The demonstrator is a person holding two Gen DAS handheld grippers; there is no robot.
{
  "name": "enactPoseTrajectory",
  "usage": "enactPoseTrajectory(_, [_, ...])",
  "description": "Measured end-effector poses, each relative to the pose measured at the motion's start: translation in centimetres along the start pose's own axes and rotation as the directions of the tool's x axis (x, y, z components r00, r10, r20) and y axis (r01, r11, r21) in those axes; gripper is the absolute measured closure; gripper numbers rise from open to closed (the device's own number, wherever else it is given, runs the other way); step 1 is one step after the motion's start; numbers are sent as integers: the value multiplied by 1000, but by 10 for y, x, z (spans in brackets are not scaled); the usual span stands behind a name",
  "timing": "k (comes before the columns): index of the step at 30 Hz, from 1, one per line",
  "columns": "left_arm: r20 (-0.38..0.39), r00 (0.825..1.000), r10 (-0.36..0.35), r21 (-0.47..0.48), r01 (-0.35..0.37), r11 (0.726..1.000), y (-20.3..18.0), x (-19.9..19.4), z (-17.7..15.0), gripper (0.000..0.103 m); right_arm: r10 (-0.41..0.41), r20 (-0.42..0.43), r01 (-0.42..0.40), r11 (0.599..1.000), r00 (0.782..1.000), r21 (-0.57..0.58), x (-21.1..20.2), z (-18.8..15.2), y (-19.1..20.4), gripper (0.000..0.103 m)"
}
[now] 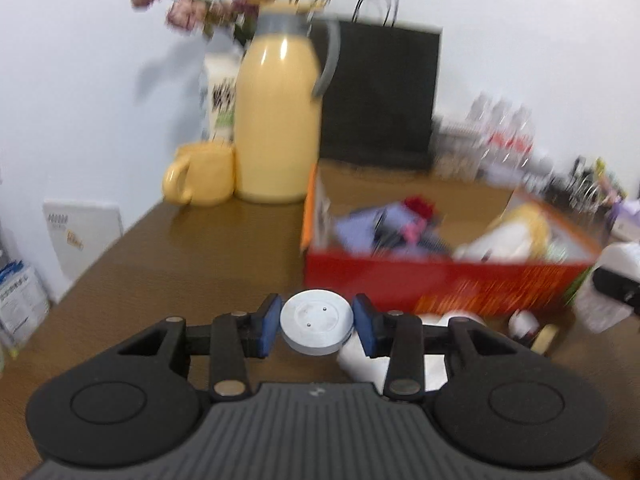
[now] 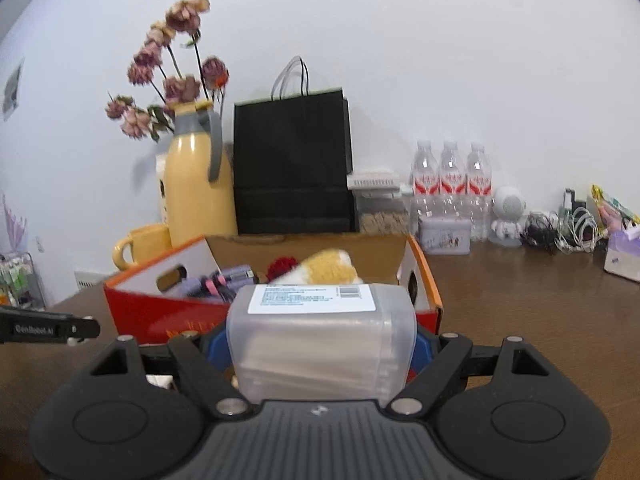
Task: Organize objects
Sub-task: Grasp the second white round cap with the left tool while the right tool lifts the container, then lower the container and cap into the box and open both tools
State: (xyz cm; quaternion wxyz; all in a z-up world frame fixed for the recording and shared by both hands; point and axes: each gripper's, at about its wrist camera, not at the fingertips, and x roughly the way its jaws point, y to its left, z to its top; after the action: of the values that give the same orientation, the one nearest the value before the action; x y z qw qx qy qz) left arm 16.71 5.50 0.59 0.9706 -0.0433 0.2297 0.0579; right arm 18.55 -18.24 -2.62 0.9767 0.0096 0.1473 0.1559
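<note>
Item: white round disc (image 1: pixel 317 322). I am holding it flat between the blue pads of my left gripper (image 1: pixel 318 326), clamped on its rim, lifted clear of the brown table (image 1: pixel 200 248) for carrying toward the red box (image 1: pixel 432 284) ahead. My right gripper (image 2: pixel 320 350) is gripping a clear plastic case (image 2: pixel 320 340), jaws wide around it, waiting before the same box.

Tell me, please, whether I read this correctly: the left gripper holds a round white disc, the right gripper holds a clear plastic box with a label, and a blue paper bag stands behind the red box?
Nearly. The paper bag is black, not blue, as the right wrist view shows. The left gripper does hold the round white disc, the right gripper the clear plastic box, and the bag stands behind the red box.
</note>
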Motion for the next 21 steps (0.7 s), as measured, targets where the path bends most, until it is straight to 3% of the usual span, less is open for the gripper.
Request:
enactPoseTrajectory(5, [87,994,-63,17,61,998,-21,-2,34,63,15,48,-14,1000,999,-25,5,27,1,22])
enactPoseTrajectory(11, [134,985,-109,22,107,994,-47,29,69,63,31,82,-28,999,996,-40,41,67,10,22])
enactPoseTrajectory(21, [121,991,-62,-56,69,996,-51,113,101,63,25,9,-25,1000,1000,-3,137,91,8,22])
